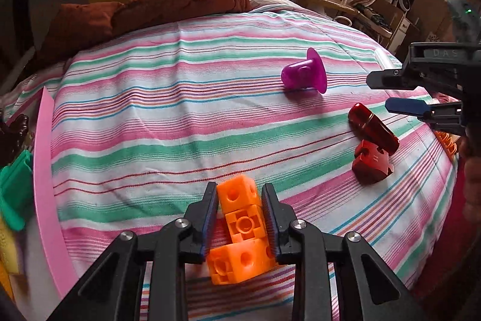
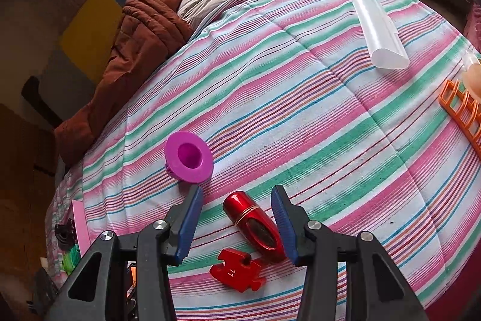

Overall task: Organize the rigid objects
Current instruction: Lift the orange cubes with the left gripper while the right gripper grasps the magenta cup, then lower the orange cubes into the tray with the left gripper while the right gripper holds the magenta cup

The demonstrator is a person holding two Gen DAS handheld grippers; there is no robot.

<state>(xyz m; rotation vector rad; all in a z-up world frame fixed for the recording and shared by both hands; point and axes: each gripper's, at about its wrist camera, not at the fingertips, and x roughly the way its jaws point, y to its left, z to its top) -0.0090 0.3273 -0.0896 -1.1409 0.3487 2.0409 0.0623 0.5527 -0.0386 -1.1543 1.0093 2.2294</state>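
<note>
On the striped bedspread, the left gripper pinches the orange block piece, while the right gripper hangs spread wide around the red capsule, not touching it.

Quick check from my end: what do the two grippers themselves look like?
Both match: black angular linkage arms with triangular cutouts, silver round pivot bolts and ribbed blue pads. Left gripper; right gripper. The right one's body shows raised "DAS" lettering and a green light in the left wrist view.
</note>
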